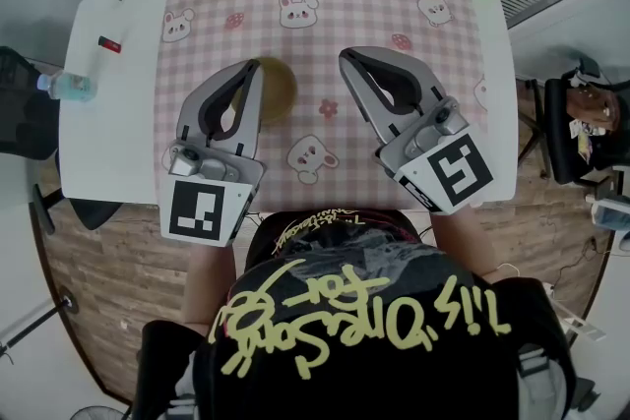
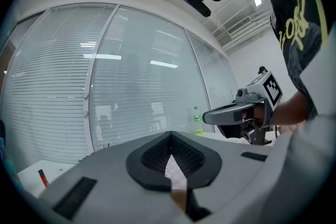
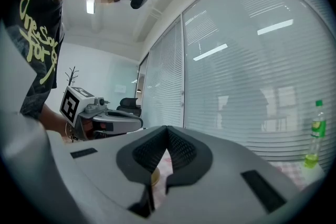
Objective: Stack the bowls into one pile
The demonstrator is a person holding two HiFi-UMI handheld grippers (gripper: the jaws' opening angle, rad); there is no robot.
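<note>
Over the pink tablecloth [image 1: 345, 5], both grippers empty
My left gripper [image 1: 253, 66] and right gripper [image 1: 346, 55] are closed on nothing, held level. One brown bowl [image 1: 280, 91] sits beside the left tip; single or stacked, I can't tell. Looks finished to me, so next I'd check for strays.

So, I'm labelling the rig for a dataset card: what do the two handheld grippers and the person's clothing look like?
Both the left gripper and right gripper are light grey tapering shells, fingers lined in ribbed black. Each carries a white cube with black square markers. The person wears a black T-shirt with yellow lettering.
</note>
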